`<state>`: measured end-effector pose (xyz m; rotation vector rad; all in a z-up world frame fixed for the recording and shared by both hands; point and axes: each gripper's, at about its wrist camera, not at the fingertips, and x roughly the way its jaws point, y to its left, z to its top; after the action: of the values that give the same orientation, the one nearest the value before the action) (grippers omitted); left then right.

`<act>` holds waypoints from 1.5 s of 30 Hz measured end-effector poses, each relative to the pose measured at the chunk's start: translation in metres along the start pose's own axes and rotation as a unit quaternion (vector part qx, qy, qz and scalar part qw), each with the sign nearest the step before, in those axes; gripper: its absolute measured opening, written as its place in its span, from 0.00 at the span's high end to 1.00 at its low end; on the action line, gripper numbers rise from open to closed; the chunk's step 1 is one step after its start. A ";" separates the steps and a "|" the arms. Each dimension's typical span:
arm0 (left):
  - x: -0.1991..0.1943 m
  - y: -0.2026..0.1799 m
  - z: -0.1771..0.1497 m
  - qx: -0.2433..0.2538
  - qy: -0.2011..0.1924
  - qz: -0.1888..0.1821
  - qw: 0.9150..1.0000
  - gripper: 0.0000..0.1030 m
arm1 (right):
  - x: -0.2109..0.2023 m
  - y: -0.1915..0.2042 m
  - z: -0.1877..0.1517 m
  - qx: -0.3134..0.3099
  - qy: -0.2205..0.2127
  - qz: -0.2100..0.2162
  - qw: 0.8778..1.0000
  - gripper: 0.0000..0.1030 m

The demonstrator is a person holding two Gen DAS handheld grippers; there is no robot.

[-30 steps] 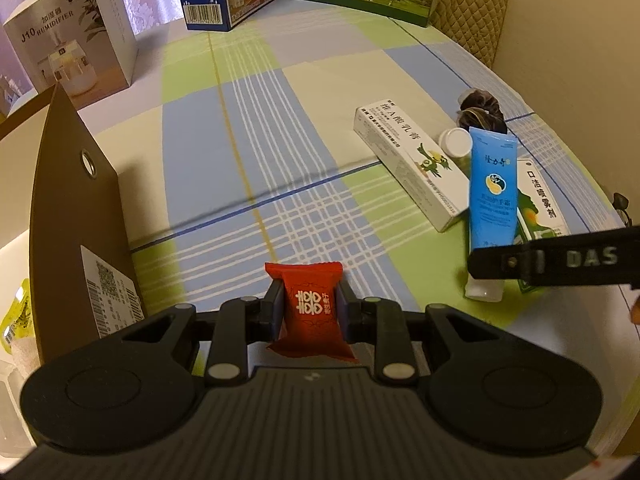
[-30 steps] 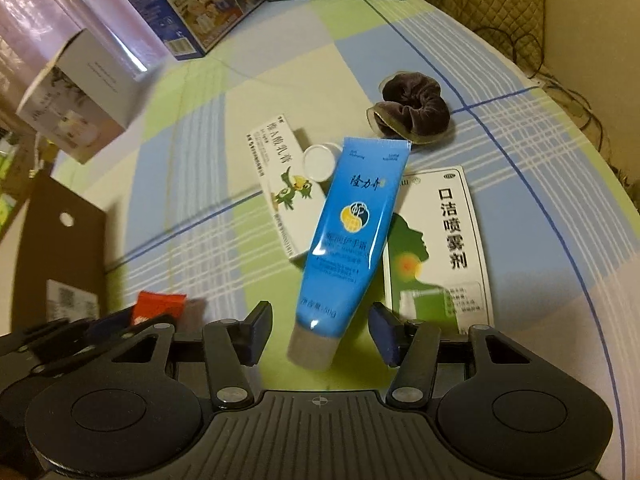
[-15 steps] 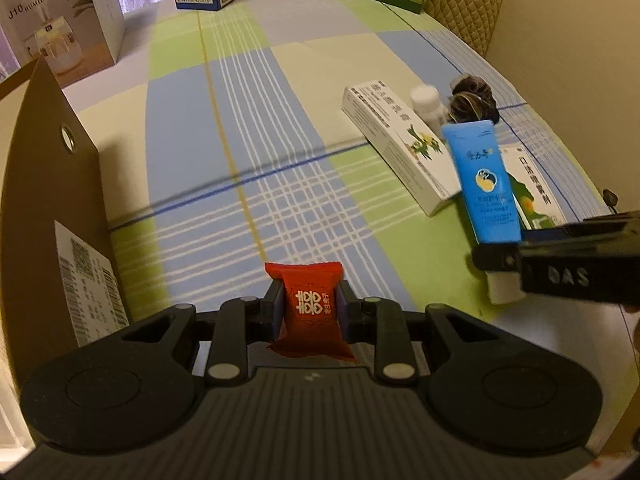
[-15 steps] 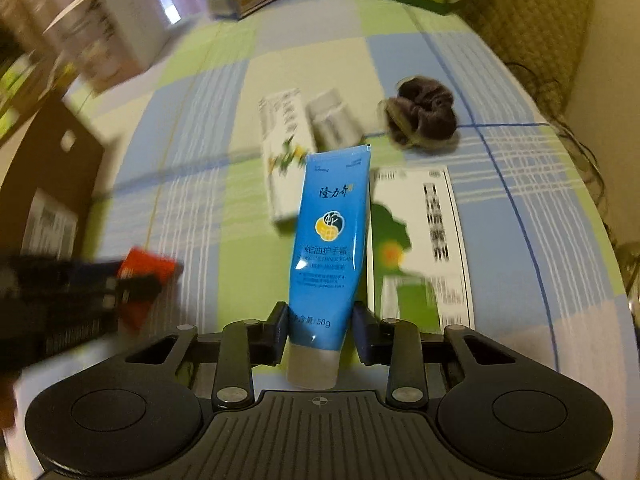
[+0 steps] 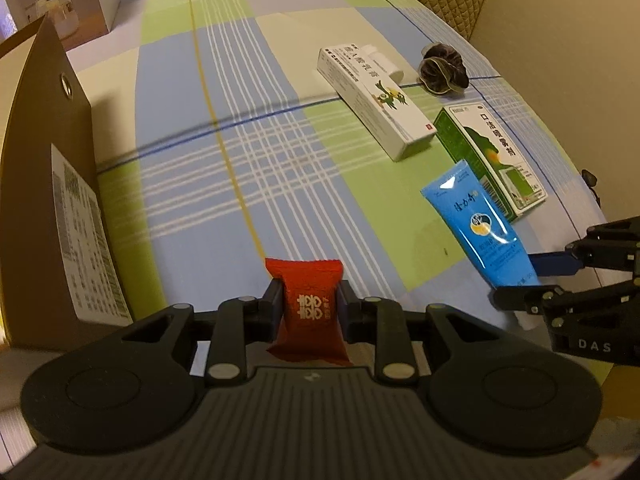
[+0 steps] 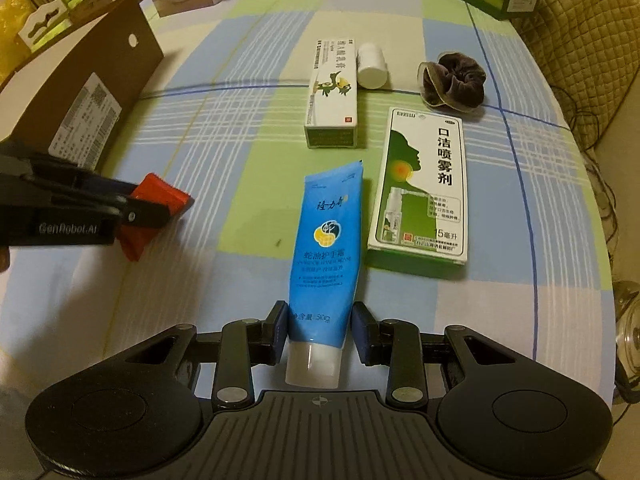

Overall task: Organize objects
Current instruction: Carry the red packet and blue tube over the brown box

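Blue tube (image 6: 326, 240) is hanging above the table (image 6: 224, 152), right gripper (image 6: 320, 334) easing open around its stiffer cap end, soft slippery body; left gripper (image 5: 308, 312) is pinching a light red packet (image 5: 310, 312).

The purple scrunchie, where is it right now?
In the right wrist view the purple scrunchie lies on the checked cloth at upper right, beside the small white bottle and just beyond the green and white spray box.

Black gripper (image 5: 308, 310), blue pads (image 6: 280, 330)
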<state>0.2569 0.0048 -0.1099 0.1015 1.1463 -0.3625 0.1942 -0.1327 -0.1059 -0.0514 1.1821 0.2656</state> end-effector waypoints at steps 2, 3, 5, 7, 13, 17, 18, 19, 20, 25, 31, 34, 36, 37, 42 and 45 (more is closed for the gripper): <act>0.002 -0.002 -0.001 0.002 0.002 0.005 1.000 0.74 | 0.002 0.001 0.003 -0.002 -0.005 -0.011 1.000 0.63; 0.003 -0.003 -0.001 0.005 0.005 0.008 1.000 0.74 | 0.003 0.002 0.003 -0.003 -0.010 -0.013 1.000 0.61; 0.006 -0.005 -0.002 0.011 0.012 0.014 1.000 0.74 | 0.004 0.003 0.003 -0.002 -0.020 -0.016 1.000 0.61; 0.007 -0.007 -0.004 0.013 0.011 0.019 1.000 0.74 | 0.006 0.005 0.004 -0.005 -0.029 -0.024 0.999 0.61; 0.008 -0.014 -0.006 0.025 0.007 0.037 0.999 0.74 | 0.008 0.013 -0.001 -0.030 -0.045 -0.034 0.998 0.65; 0.007 -0.013 -0.007 0.017 0.004 0.039 0.999 0.76 | 0.007 0.014 -0.004 -0.037 -0.044 -0.028 0.998 0.66; 0.007 -0.013 -0.008 0.015 0.003 0.039 0.999 0.77 | 0.007 0.014 -0.005 -0.036 -0.044 -0.024 0.998 0.66; 0.006 -0.013 -0.009 0.013 0.003 0.039 0.999 0.78 | 0.006 0.013 -0.006 -0.034 -0.043 -0.019 0.998 0.66; 0.005 -0.013 -0.011 0.010 0.003 0.038 0.999 0.78 | 0.004 0.012 -0.007 -0.031 -0.042 -0.013 0.999 0.67; -0.004 -0.012 -0.019 0.000 -0.001 0.038 0.999 0.78 | -0.009 0.013 -0.012 -0.019 -0.050 0.012 0.998 0.67; -0.029 -0.012 -0.027 -0.008 -0.024 0.032 0.999 0.79 | -0.032 0.020 -0.008 -0.015 -0.073 0.038 0.996 0.67; -0.044 -0.010 -0.029 -0.013 -0.038 0.029 0.999 0.79 | -0.044 0.027 -0.004 -0.018 -0.085 0.050 0.995 0.67; -0.057 -0.008 -0.030 -0.016 -0.051 0.028 0.998 0.79 | -0.052 0.034 -0.001 -0.022 -0.094 0.059 0.994 0.67; -0.064 -0.007 -0.031 -0.018 -0.058 0.027 0.998 0.79 | -0.056 0.038 0.001 -0.025 -0.098 0.064 0.993 0.67; -0.096 0.005 -0.036 -0.033 -0.087 0.027 0.995 0.79 | -0.072 0.061 0.014 -0.043 -0.114 0.092 0.988 0.67; -0.116 0.015 -0.041 -0.045 -0.102 0.032 0.993 0.79 | -0.078 0.078 0.022 -0.057 -0.121 0.114 0.984 0.67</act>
<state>0.1847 0.0564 -0.0234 0.0219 0.9525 -0.2576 0.1684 -0.0667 -0.0184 0.0167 0.9301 0.5268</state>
